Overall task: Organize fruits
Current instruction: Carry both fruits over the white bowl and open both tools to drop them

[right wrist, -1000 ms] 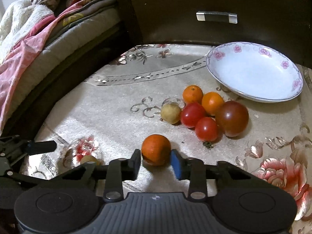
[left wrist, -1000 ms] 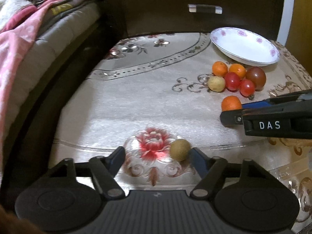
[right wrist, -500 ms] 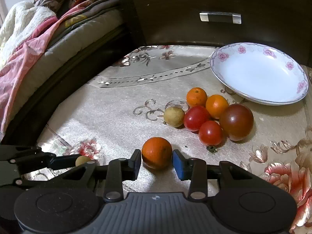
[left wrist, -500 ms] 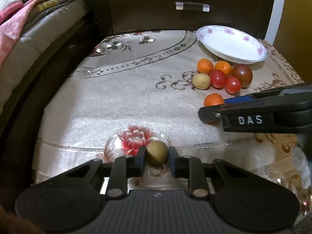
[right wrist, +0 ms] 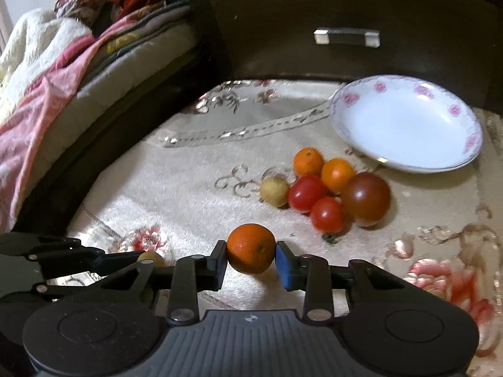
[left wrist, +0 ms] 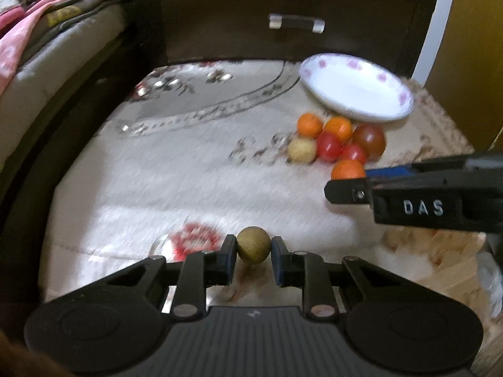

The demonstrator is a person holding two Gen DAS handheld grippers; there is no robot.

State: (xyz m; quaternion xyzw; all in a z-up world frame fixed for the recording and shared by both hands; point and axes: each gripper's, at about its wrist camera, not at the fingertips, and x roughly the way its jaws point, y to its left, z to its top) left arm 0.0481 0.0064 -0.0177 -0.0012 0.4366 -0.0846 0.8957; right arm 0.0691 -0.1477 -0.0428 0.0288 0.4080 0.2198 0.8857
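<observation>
Fruits are mid-pickup on both sides. The left gripper (left wrist: 253, 256) has its tongs closed on a small olive-brown fruit (left wrist: 253, 249), and the right gripper (right wrist: 251, 257) has its tongs closed on an orange (right wrist: 251, 248); whether either is clear of the tablecloth (right wrist: 176, 201) I cannot tell. Six loose fruits (right wrist: 327, 187) cluster at about one o'clock from the orange, just short of the empty plate (right wrist: 405, 160) at two o'clock. Judging by this, the next move calls for carrying both up to the plate and releasing gently so neither rolls off.
</observation>
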